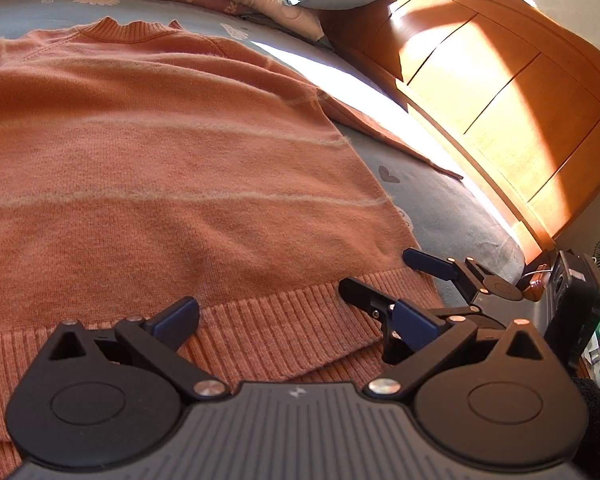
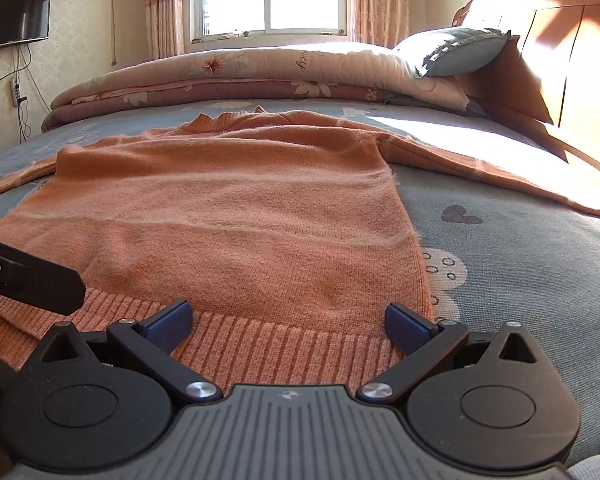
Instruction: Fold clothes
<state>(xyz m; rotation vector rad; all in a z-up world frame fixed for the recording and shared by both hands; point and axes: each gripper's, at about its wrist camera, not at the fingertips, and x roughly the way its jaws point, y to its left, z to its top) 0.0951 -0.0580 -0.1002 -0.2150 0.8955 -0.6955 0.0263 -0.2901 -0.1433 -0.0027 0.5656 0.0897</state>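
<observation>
While laid flat on the blue-grey patterned bedsheet [image 2: 520, 248], orange knitted sweater with pale stripes [image 2: 228, 220], ribbed hem nearest. Left gripper [image 1: 296, 316] and right gripper [image 2: 288, 320] both spread wide over that hem, gripping nothing.

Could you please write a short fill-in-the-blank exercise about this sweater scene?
1. The orange sweater lies flat on a bed sheet coloured ____.
2. Both grippers hover at the sweater's ribbed ____, the edge opposite the collar.
3. The fingers of the right gripper are ____, with nothing between them.
4. The pillow rests on a folded ____.

Missing words: blue; hem; open; quilt
</observation>
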